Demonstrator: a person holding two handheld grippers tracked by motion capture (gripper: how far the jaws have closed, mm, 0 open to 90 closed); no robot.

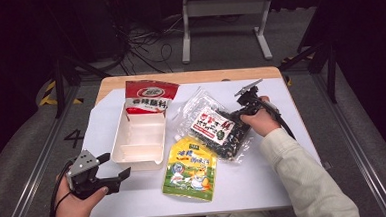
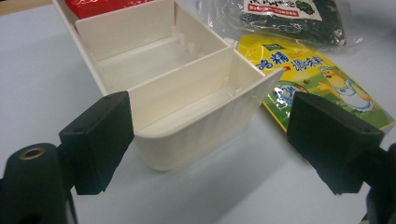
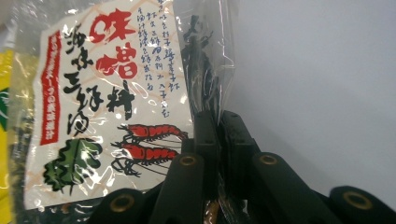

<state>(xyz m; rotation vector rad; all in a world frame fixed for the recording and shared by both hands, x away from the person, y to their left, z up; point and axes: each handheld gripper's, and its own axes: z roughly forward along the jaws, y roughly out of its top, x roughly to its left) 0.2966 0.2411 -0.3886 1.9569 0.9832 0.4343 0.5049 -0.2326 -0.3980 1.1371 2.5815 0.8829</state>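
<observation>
- Clear seaweed packet: white label at left of the right gripper view, large red characters 味噌料 beside a red strip of small white print, too small to read, and columns of blue handwriting-style script.
- Red packet, upper centre of the high view: black characters 香辣蘸料 on a white band.
- Yellow pouch, right of the left gripper view: blue characters, not clearly legible.
- Floor, left of the high view: figure 4.

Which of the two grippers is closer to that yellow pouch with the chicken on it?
Right. The right gripper grips the seaweed bag just above the yellow pouch; the left gripper hovers farther off, beyond the white tray.
</observation>
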